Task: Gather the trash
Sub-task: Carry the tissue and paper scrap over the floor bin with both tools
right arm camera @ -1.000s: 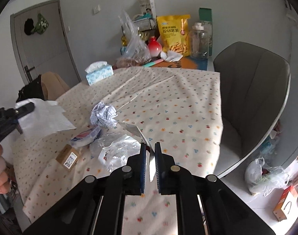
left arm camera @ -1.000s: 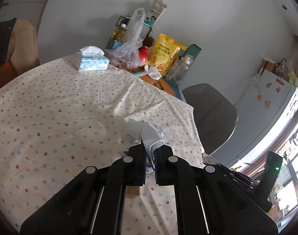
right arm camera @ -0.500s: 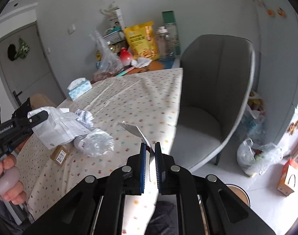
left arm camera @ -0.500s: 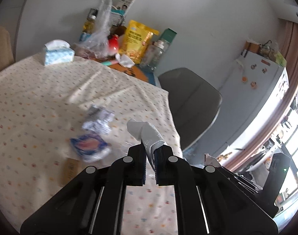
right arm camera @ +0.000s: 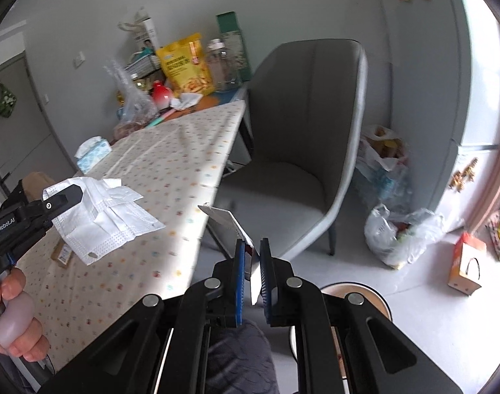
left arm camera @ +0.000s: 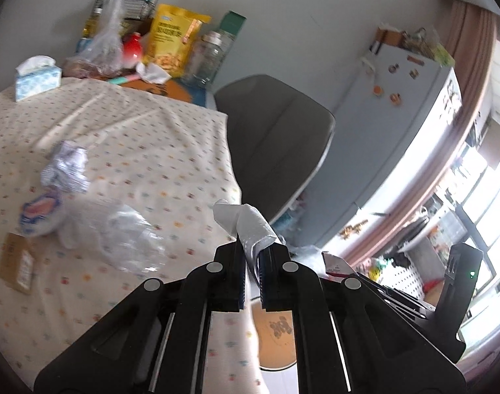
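Showing only in the right wrist view: left gripper (right arm camera: 64,197) clamped on white pleated face mask (right arm camera: 102,213) above the tablecloth; right gripper (right arm camera: 251,246) pinches a thin card wrapper (right arm camera: 225,218).

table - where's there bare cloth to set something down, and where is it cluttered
Bare cloth runs between the tissue box and the chair-side edge, beyond the crumpled paper. Crowded: the near patch with the clear plastic bag and small cardboard box, plus the far end around the yellow snack bag.
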A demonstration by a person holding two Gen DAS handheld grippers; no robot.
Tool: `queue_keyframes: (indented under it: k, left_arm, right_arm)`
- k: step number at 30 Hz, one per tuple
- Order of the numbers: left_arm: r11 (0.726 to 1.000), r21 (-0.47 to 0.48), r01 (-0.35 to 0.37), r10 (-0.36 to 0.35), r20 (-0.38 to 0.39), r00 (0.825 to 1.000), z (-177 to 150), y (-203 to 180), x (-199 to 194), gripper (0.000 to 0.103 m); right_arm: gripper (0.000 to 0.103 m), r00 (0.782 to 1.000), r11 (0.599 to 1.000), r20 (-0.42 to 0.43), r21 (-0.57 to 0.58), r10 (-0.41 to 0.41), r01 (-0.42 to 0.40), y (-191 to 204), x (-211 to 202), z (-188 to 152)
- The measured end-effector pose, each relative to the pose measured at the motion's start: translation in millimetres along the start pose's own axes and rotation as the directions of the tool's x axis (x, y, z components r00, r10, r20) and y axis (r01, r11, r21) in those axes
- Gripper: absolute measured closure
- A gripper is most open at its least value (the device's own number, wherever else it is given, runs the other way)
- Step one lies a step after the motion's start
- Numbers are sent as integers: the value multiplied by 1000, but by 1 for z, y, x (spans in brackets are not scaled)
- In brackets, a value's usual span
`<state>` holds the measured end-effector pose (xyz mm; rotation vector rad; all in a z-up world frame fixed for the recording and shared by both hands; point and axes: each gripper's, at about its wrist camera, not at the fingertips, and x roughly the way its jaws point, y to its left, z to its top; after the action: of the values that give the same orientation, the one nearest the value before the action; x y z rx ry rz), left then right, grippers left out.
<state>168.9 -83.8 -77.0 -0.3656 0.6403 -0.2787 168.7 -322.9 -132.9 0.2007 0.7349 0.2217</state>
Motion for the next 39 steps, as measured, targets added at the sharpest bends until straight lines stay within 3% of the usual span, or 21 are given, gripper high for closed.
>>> queue_keyframes:
  k: [9,24,39]
  left_arm:
    - [999,52,8,-4,-75,997,-14,-33,34,96]
    - [991,130,-28,53,-191,980,-37,-70,94,96]
    - [980,191,-50,101,-266,959,-54,-89,131,96]
  right_arm:
    - [93,999,995,-42,95,-28,32,-48,11,-24]
    - [93,995,970,-87,237,-39,59,-122,39,-57]
    - [93,992,948,-125,313,-24,62,-163,65,-85]
